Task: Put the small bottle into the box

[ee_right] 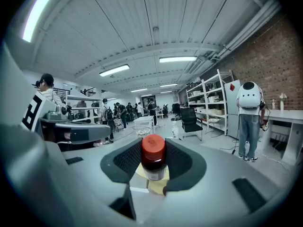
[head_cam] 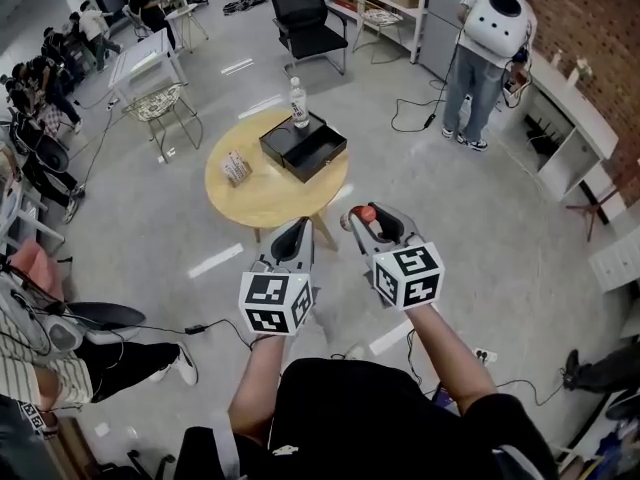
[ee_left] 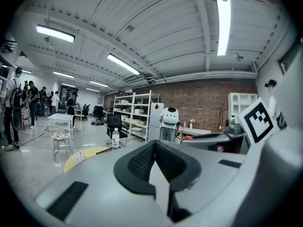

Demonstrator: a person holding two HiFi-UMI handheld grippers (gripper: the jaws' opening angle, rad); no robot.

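Observation:
A small dark bottle with a red cap [head_cam: 364, 213] [ee_right: 153, 156] stands upright between the jaws of my right gripper [head_cam: 367, 219] [ee_right: 153, 163], which is shut on it. My left gripper [head_cam: 297, 232] [ee_left: 155, 148] is beside it at the same height, shut with nothing in it. Both hang over the floor, short of the round wooden table [head_cam: 262, 196] [ee_left: 87, 153]. On the far side of the table sits the open black box [head_cam: 285, 135]. A clear water bottle [head_cam: 298, 103] [ee_left: 115, 138] stands at the box's far corner.
A small printed carton [head_cam: 236, 167] lies on the table's left part. Behind the table are a black office chair [head_cam: 305, 18] and a wire stool [head_cam: 160, 108]. A person with a round white backpack [head_cam: 490, 58] stands at the back right. Cables run across the floor.

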